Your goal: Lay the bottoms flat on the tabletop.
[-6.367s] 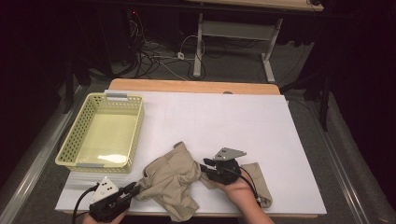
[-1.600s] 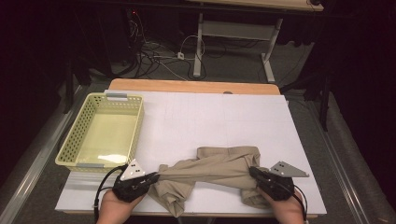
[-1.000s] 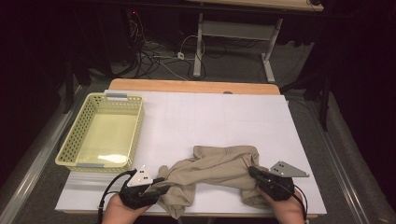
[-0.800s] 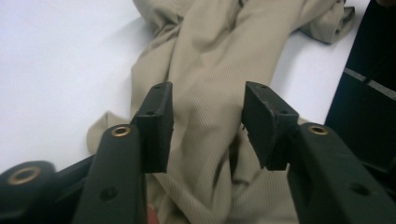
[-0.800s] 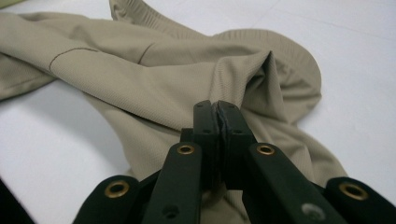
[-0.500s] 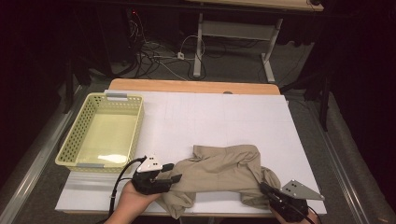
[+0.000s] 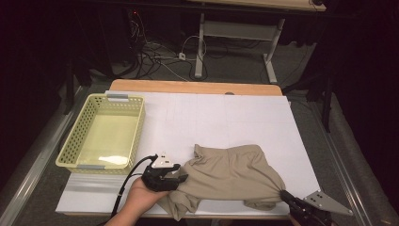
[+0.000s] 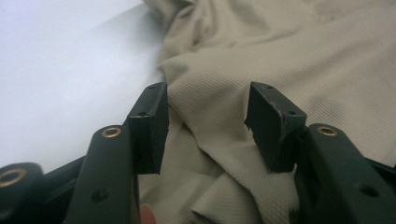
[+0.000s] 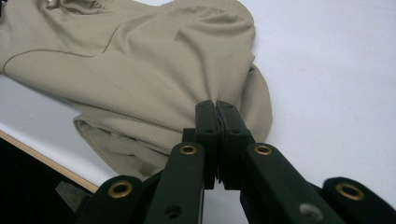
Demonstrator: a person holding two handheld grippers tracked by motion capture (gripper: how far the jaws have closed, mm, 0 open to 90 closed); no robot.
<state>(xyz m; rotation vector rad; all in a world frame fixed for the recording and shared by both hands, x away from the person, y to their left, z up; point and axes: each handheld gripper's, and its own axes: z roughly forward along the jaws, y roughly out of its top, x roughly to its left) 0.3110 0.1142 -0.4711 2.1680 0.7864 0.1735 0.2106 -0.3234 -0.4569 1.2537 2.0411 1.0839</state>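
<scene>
Unmarked beige garment point(image 7: 230, 176) on white table point(image 7: 244, 117)

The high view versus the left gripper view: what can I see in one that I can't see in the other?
The high view takes in the yellow basket, the table's wooden far edge, and the right gripper shut on the garment's corner. The left gripper view gives the left gripper's black pads standing apart, with ribbed fabric between them unpinched. Both share the beige garment on the white table cover.
</scene>
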